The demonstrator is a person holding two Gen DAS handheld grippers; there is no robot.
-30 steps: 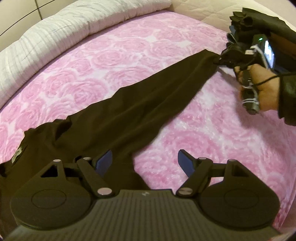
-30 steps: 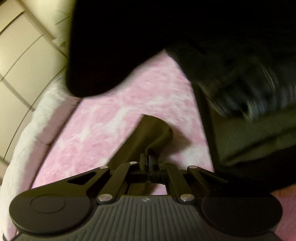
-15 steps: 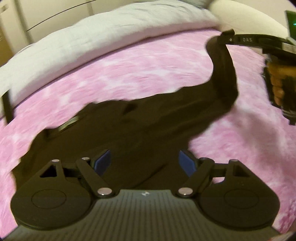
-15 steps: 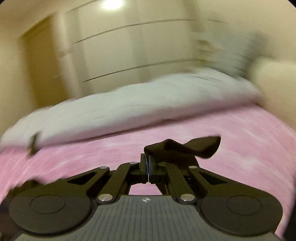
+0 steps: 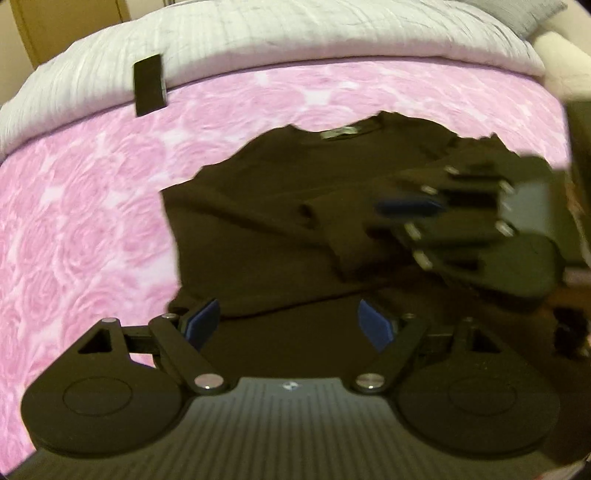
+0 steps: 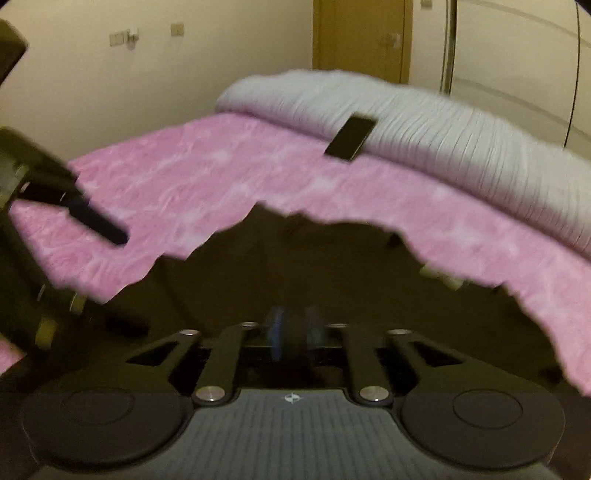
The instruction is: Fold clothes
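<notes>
Jaws first: the left gripper (image 5: 286, 326) has its jaws spread wide with nothing between them, hovering over the lower part of the dark garment (image 5: 258, 221). The right gripper (image 6: 293, 338) has its jaws opening; its blue pads are blurred, only slightly parted, and I can't make out any cloth pinched between them. In the left wrist view the right gripper (image 5: 410, 218) sits just past the sleeve (image 5: 332, 210), apart from the cuff.

The garment, a dark long-sleeved top, lies flat on the bed's pink rose-print blanket (image 5: 74, 221), neck end toward the rolled white duvet (image 5: 295, 33). The sleeve lies across the chest, cuff pointing to the garment's middle. My read: it's placed there as the sleeve-in fold, and the right jaws are letting go to leave it. The left gripper looks parked low and open, likely ready for the hem or the other side, which doesn't look folded yet.

Labels: a pale neck tag (image 5: 340, 132) shows inside the collar, too blurred to read. A small logo mark on each gripper body, not legible. A dark flat phone-like slab (image 5: 149, 85) rests on the duvet edge, no writing visible.
</notes>
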